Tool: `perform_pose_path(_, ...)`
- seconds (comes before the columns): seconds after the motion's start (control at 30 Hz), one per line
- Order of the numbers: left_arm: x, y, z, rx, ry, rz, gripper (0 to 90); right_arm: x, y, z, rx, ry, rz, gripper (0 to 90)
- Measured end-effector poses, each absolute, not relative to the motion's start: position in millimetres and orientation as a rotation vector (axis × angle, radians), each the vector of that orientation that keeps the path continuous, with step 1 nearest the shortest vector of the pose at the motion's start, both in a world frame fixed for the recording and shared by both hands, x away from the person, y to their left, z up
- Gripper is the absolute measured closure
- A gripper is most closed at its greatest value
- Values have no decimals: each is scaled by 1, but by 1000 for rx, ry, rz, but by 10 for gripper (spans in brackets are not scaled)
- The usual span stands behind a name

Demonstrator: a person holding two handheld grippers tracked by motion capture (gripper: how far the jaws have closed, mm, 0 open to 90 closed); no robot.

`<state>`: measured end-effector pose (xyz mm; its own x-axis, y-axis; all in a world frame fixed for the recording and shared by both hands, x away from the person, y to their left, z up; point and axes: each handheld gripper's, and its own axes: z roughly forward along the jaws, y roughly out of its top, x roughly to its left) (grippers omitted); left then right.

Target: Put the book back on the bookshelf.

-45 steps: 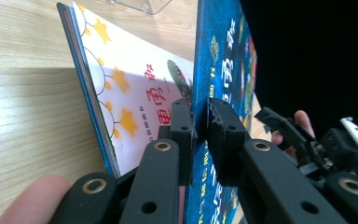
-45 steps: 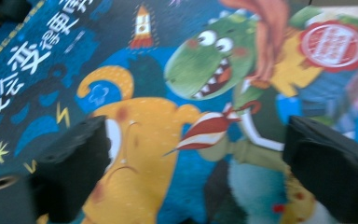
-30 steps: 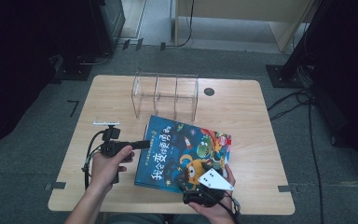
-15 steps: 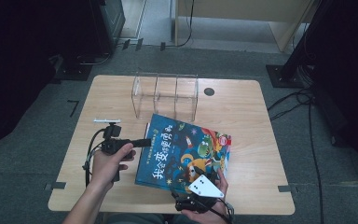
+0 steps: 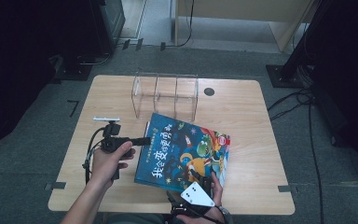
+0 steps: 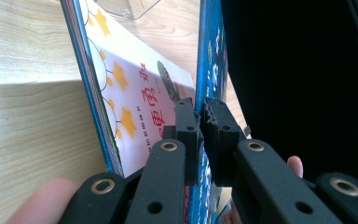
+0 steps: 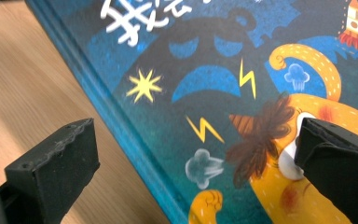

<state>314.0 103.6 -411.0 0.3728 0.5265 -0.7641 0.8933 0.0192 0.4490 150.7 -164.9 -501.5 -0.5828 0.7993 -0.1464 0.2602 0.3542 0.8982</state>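
So we've got our left gripper (image 6: 199, 116) pinching the blue picture book's (image 5: 184, 151) cover at its left edge, mid-frame. Our right gripper (image 7: 191, 154) hangs wide open over the book's bottom edge, nearer that corner.

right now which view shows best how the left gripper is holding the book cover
The left gripper view: its jaws are shut on the lifted blue front cover, with the white inner page beside it. The high view shows the left gripper at the book's left edge. The right gripper view shows the cover art.
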Motion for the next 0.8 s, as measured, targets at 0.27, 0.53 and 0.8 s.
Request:
perform_pose_path(0.27, 314, 103, -405, 1653, 1286, -457, 861, 152, -166, -506, 906, 1989, 1134, 0)
perform_pose_path(0.53, 315, 101, -400, 1663, 1293, -447, 862, 153, -167, -511, 896, 1963, 1065, 0)
perform_pose_path(0.8, 316, 101, -401, 1672, 1305, -419, 854, 154, -163, -517, 884, 1899, 980, 58)
